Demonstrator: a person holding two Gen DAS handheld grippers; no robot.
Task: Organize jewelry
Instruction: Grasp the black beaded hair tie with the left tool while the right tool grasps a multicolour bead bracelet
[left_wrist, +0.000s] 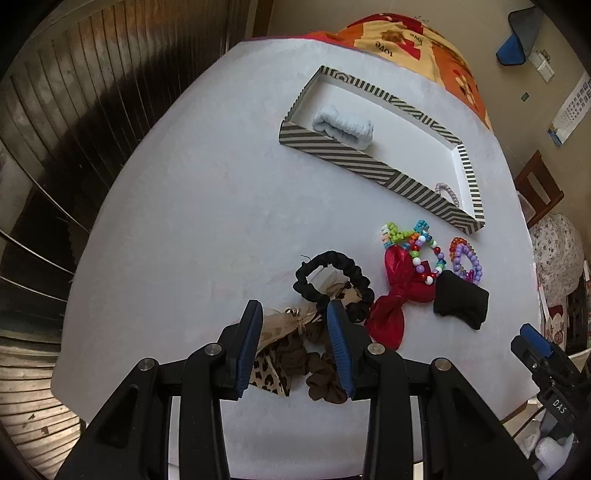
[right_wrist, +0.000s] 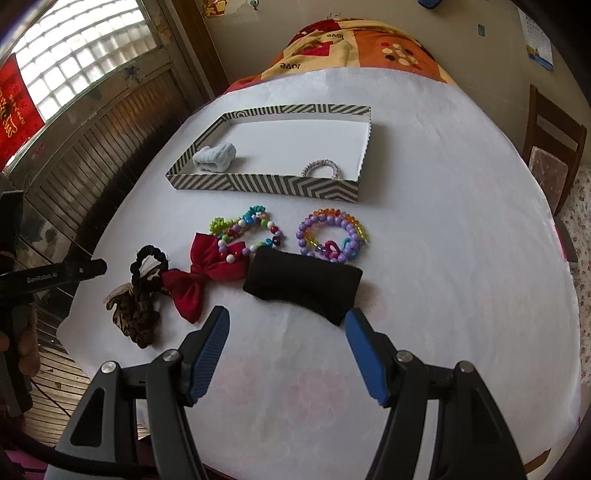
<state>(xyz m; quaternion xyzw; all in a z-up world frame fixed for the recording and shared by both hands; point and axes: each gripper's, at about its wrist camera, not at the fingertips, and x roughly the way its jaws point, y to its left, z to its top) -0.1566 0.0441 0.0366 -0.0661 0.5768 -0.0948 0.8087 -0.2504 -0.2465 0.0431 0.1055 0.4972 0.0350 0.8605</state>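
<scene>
Striped tray (right_wrist: 266, 184) holds blue scrunchie (right_wrist: 216, 157); beaded bracelets (right_wrist: 332, 236), red bow (right_wrist: 207, 273) lie outside

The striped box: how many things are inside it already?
2. A pale blue fluffy band lies at the left end of the striped box, and a small lilac hair tie lies toward its right, against the near wall. Nothing else shows inside.

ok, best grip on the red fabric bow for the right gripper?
Pinch the red fabric bow at its narrow centre knot, coming from above with the open right gripper. It lies flat on the white table; a beaded bracelet overlaps its upper lobe.
</scene>
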